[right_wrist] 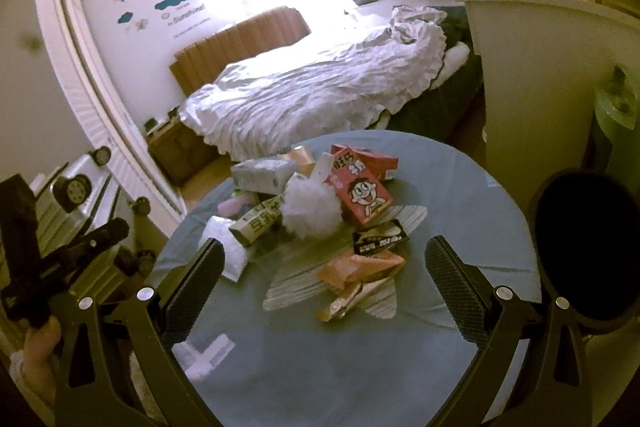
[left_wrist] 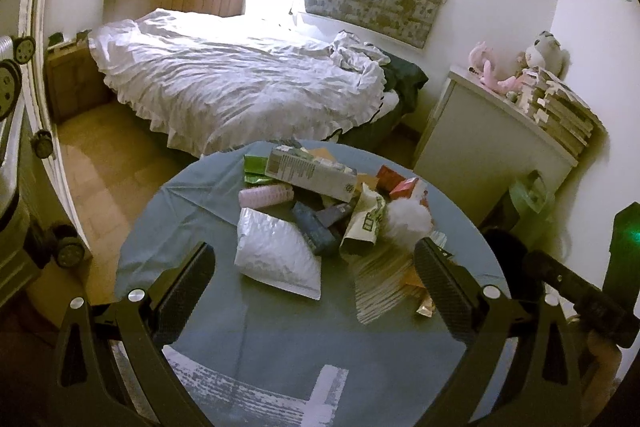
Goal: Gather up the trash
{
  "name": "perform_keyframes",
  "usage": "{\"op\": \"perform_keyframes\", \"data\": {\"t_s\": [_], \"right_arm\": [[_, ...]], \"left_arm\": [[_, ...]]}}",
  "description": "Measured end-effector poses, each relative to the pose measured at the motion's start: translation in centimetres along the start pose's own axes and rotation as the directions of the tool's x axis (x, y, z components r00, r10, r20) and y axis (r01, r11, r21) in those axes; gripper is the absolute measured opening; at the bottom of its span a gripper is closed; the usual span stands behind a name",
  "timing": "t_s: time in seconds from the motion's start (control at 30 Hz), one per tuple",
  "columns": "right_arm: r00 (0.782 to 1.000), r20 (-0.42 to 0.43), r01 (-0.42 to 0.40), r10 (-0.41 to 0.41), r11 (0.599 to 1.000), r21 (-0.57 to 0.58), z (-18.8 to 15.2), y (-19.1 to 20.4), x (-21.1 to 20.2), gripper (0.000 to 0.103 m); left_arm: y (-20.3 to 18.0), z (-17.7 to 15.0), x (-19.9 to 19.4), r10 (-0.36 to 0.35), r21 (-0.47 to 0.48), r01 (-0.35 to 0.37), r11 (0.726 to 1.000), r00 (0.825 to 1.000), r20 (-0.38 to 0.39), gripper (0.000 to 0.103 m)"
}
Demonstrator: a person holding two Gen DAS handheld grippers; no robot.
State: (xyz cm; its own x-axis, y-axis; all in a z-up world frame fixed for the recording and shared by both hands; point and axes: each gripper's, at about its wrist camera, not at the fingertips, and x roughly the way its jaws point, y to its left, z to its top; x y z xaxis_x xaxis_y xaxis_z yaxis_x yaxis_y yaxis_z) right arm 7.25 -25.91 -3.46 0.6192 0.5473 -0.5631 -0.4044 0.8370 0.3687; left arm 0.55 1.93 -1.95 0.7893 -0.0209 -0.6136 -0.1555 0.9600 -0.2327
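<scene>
Blue-grey cloth covers the round table [left_wrist: 208, 211], and the trash sits piled on it toward the far edge. Left wrist view: left gripper [left_wrist: 312, 287] hovers above the table's near half, jaws wide, nothing between them, angled down at the pile. Closest to it is a silver bubble mailer [left_wrist: 276, 259]; behind that a long grey carton [left_wrist: 308, 173], a pink roll [left_wrist: 266, 195], a white fluffy ball [left_wrist: 408, 221] and a striped paper sheet [left_wrist: 380, 287] on the right. Risk: items overlap, so closing on the mailer could drag the carton or roll toward the table edge; the slick mailer may also slip from a shallow pinch. Right wrist view: right gripper [right_wrist: 326, 281] is also over the table's near half, jaws wide and empty, pointed at the pile's right side. Just ahead lie an orange wrapper [right_wrist: 360, 267] on the striped sheet, a black packet [right_wrist: 380, 241] and a red milk carton [right_wrist: 364, 193] beside the fluffy ball. Dark bin opening [right_wrist: 584, 251] sits off the table's right edge, near the right gripper. Risk: thin flat wrapper on paper, so I'd expect fingers to catch the sheet too, or skate over it. A hand [right_wrist: 36, 359] holds the other tool at lower left.
</scene>
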Motion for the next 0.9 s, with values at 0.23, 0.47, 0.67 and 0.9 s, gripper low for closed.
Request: {"op": "perform_keyframes", "data": {"t_s": [0.23,0.47,0.67,0.9], "right_arm": [[1.000,-0.028,-0.013,0.012,0.999,-0.032,1.3,0.4,1.7,0.099],[0.996,-0.044,-0.088,0.079,0.966,-0.242,6.0,4.5,5.3,0.099],[0.984,-0.134,-0.170,0.121,0.875,-0.453,10.1,9.3,12.9,0.099],[0.914,-0.405,-0.271,0.038,0.799,-0.537,11.6,12.2,25.8,0.092]], "left_arm": [[0.9,-0.5,2.3,-0.002,-0.008,0.001,1.000,0.999,-0.054,0.098],[3.7,-1.3,6.1,-0.018,-0.055,0.010,0.998,0.989,-0.147,0.098],[5.7,-1.5,10.0,-0.029,-0.071,0.013,0.997,0.973,-0.228,0.097],[6.5,-1.4,13.1,-0.034,-0.055,0.019,0.998,0.958,-0.286,0.079]]}}
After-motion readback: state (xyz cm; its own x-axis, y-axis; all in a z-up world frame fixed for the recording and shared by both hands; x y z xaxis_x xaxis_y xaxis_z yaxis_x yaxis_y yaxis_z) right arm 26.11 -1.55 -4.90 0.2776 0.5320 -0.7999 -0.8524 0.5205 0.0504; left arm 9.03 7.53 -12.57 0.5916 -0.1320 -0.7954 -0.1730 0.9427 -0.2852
